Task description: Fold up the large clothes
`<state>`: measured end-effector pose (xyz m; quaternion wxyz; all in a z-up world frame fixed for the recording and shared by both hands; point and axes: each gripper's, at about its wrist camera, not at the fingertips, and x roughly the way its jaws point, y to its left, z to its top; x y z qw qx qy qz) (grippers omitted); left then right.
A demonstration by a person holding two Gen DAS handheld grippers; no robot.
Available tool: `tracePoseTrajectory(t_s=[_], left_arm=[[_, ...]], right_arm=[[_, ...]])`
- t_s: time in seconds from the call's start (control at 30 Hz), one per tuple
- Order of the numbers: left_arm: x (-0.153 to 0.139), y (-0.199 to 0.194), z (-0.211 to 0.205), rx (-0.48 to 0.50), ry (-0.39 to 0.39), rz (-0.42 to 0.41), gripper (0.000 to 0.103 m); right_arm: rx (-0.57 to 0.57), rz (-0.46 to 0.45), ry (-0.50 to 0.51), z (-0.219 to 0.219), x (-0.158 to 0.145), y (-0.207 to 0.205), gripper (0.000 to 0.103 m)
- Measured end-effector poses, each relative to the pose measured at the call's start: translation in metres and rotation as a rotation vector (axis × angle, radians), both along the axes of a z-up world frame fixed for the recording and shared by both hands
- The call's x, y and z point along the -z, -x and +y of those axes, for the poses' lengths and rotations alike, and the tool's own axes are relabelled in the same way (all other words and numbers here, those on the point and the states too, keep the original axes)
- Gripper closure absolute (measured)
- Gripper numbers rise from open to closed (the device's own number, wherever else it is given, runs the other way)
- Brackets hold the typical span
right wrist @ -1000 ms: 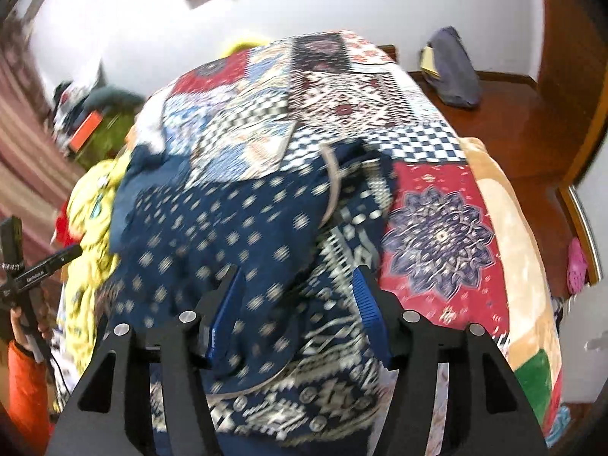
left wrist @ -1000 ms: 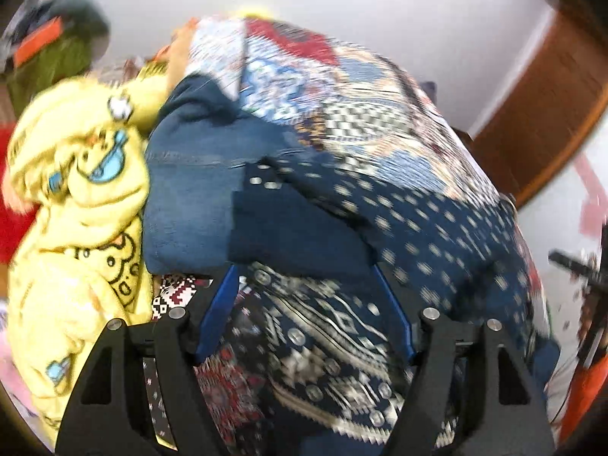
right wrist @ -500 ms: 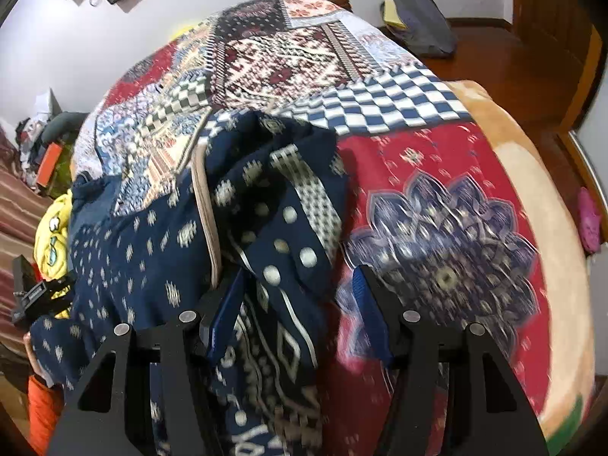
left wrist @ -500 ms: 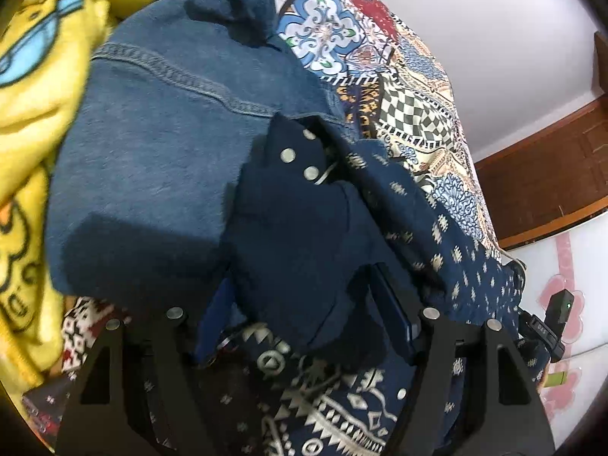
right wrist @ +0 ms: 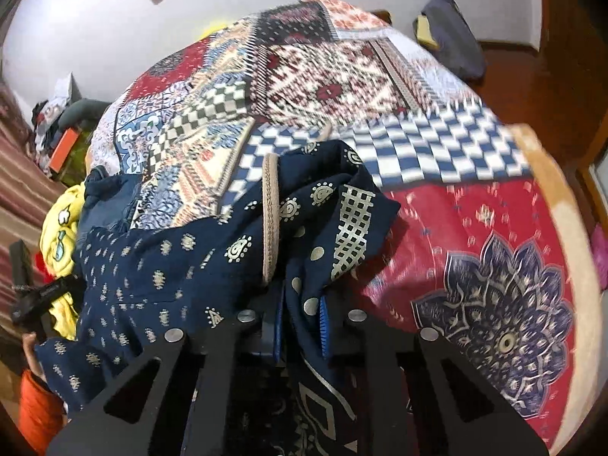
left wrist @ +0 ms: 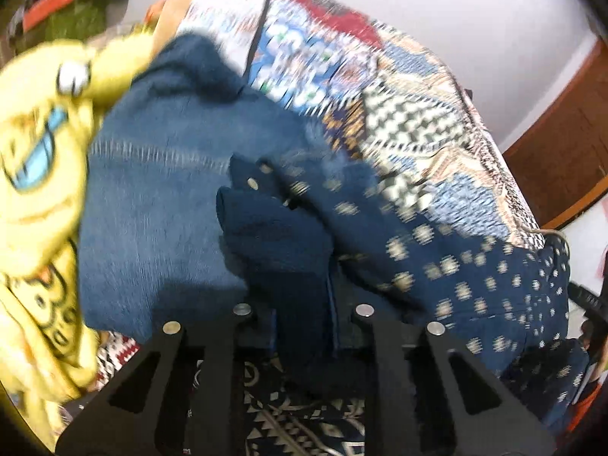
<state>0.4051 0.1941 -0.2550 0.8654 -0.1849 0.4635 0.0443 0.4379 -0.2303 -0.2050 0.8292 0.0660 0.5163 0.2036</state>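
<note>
A large navy garment with a cream print (right wrist: pixel 167 277) lies bunched across the patchwork bedspread (right wrist: pixel 326 76). My right gripper (right wrist: pixel 300 326) is shut on a fold of it beside its beige trim band (right wrist: pixel 270 220). In the left wrist view my left gripper (left wrist: pixel 304 326) is shut on a plain navy corner of the same garment (left wrist: pixel 277 239), which has small metal snaps. The printed part (left wrist: pixel 448 266) runs off to the right. The blue pads are mostly hidden by cloth.
Blue denim (left wrist: pixel 152 205) and a yellow cartoon-print cloth (left wrist: pixel 34 174) are piled at the bed's left side. A grey bag (right wrist: pixel 452 34) lies on the wooden floor beyond the bed. The bed's orange edge (right wrist: pixel 570 228) is at right.
Both grippers went from open to shut on the navy garment. The right one closed in on the fold by the trim; the left one pulled back and the view widened.
</note>
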Motion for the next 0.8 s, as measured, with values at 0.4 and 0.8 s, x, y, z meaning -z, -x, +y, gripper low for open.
tracePoseTrajectory(t_s=[0.4, 0.8], left_arm=[[-0.094, -0.051, 0.004, -0.015, -0.14, -0.194, 0.085], [0.005, -0.116, 0.049, -0.058, -0.085, 0.023, 0.082]], right_arm=[[-0.052, -0.181, 0.012, 0.05, -0.068, -0.052, 0.092], [0.01, -0.1, 0.091, 0.054, -0.008, -0.112, 0.091]])
